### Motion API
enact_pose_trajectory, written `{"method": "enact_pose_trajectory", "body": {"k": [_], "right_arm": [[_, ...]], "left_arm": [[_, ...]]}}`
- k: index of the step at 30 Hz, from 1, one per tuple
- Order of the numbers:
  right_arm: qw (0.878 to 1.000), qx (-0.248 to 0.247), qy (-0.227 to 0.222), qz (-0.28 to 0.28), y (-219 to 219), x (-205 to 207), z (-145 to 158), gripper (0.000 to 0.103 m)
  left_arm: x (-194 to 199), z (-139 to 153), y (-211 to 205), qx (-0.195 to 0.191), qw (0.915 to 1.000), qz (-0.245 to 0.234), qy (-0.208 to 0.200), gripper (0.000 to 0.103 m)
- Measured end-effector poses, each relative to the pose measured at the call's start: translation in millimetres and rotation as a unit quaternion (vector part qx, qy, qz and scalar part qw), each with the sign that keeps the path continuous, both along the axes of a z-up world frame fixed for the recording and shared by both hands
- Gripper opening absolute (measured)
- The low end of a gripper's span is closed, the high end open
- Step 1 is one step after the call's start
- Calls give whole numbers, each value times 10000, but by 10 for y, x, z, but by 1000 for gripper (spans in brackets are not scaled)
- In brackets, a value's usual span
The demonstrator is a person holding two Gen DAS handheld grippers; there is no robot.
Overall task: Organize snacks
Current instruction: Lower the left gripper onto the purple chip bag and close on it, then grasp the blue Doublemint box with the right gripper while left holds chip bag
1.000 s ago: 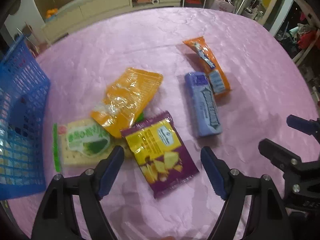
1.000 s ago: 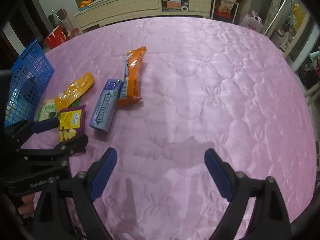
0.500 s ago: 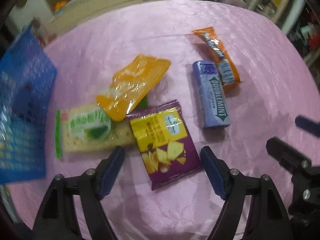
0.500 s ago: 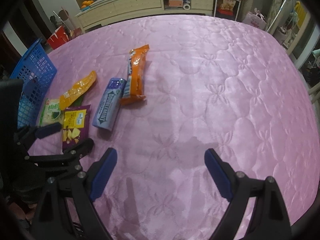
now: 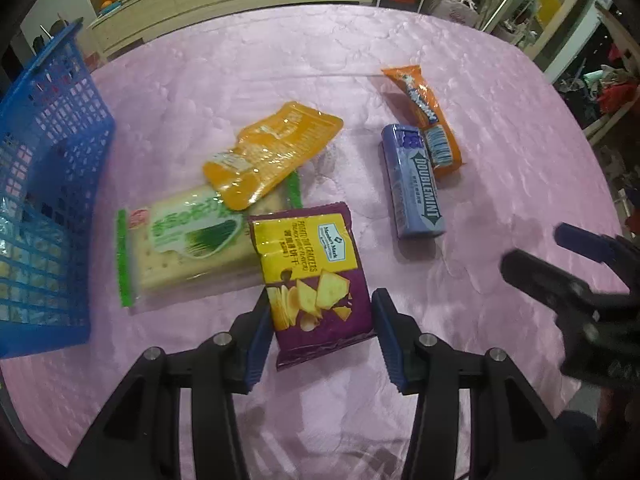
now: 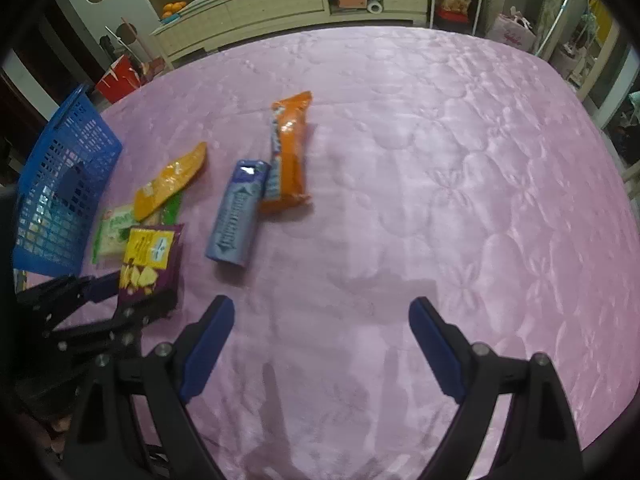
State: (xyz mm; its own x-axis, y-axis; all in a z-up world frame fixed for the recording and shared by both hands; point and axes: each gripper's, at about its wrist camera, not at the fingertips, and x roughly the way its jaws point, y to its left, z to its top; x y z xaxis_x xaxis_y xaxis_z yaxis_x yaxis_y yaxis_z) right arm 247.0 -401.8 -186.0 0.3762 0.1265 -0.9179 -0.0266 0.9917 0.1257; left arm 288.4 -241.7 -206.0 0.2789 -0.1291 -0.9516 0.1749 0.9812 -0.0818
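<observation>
Purple-yellow cracker packet (image 5: 316,284) flat beside green biscuit pack (image 5: 184,244) (orange pouch (image 5: 272,152) overlapping)

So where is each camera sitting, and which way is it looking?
Left wrist: sits on the left tool, looking forward and down at the purple-and-yellow potato cracker bag between its fingers; the right tool shows too.
Right wrist: sits on the right tool, facing the pink quilted tablecloth; the left tool shows at its left.
Both see the blue plastic basket.
</observation>
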Motion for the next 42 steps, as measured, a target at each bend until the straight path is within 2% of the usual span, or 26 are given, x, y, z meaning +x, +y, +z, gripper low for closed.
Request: {"method": "enact_pose_trajectory", "body": {"k": [5, 11, 14, 18, 21, 25, 26, 27, 29, 35, 42], "right_arm": [[9999, 114, 48, -26, 139, 136, -21, 92], [9994, 306, 59, -141, 262, 328, -62, 91], [9995, 261, 141, -135, 371, 437, -118, 84], [9996, 119, 252, -72, 519, 538, -212, 80], [9993, 61, 367, -45, 596, 617, -294, 71], [9993, -260, 276, 26, 689, 670, -306, 55], [9992, -316, 253, 75, 716, 677, -303, 50], [9992, -305, 223, 135, 736, 675, -298, 36], [9990, -366, 191, 156, 757, 683, -292, 36], [9988, -349, -67, 338, 839, 449, -54, 35], [9963, -359, -426, 655, 996, -28, 400, 35]], "left_arm": [[-27, 150, 149, -31, 9996, -35, -280, 45], [90, 208, 395, -69, 9992, 6, -406, 45], [251, 200, 470, -72, 9990, -31, -451, 45], [324, 205, 537, 1, 9987, -60, -505, 45], [359, 162, 542, -4, 9988, -92, -478, 45], [416, 78, 541, -77, 9989, -149, -429, 45], [423, 63, 544, -102, 9989, -148, -425, 45], [429, 56, 562, -118, 9990, -142, -416, 45], [412, 53, 605, -121, 9990, -112, -406, 45], [260, 171, 680, -187, 9986, -150, -469, 45], [-80, 580, 775, -355, 9963, -144, -770, 45]]}}
